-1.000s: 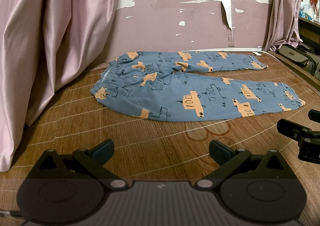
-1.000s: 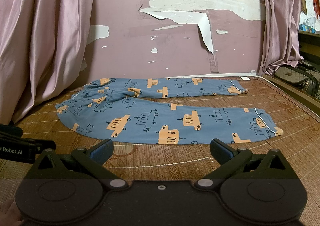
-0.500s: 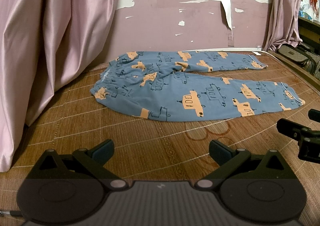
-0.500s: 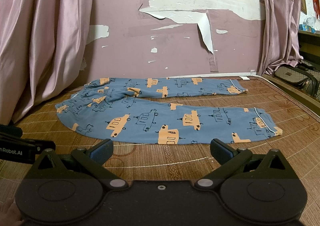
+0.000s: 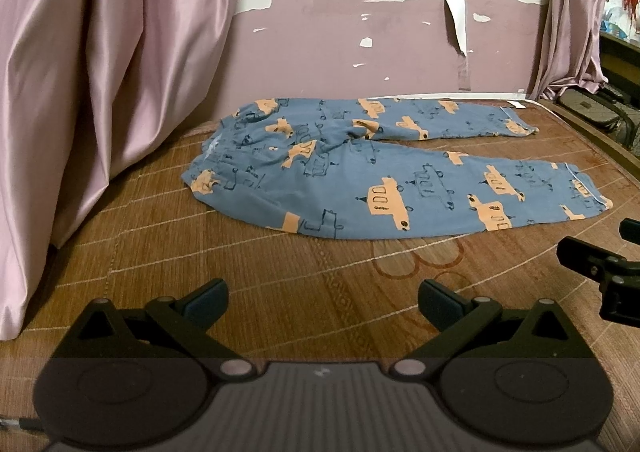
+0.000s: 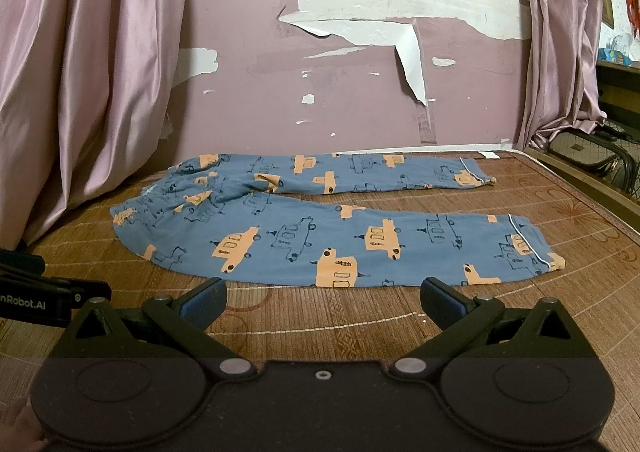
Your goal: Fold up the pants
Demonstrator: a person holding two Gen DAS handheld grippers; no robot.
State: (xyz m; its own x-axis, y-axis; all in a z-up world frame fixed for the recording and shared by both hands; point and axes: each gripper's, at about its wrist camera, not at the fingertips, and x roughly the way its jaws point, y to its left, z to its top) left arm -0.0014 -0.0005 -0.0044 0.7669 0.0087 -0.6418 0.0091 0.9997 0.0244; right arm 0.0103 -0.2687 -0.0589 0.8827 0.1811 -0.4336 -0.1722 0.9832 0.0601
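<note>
Pants: the blue pajama pants [image 5: 360,188] with orange car prints lie flat and unfolded on the mat, in the middle of both views. The two legs stretch to the right of the frame and spread a little apart, one nearer the wall, one nearer the cameras.
Waistband: the gathered waistband [image 5: 216,156] is at the left end of the pants, near the curtain.
Cuffs: the near leg ends in a cuff with white piping [image 6: 528,248], at the right of the right wrist view.
Left gripper: the left gripper [image 5: 322,298] is at the bottom of its view, above the bare mat in front of the pants. Its fingers are wide apart and hold nothing. It does not touch the cloth.
Right gripper: the right gripper [image 6: 322,298] is also low in its view, just in front of the near leg. Its fingers are spread wide and are empty.
Surface: a brown woven bamboo mat [image 5: 240,268] with pale lines covers the bed under the pants.
Curtain: a pink satin curtain [image 5: 100,72] hangs at the left of the frame and reaches down to the mat.
Wall: a mauve wall [image 6: 352,100] with peeling paint stands behind the pants.
Far right: a second pink curtain [image 6: 560,32] hangs in the upper right corner.
</note>
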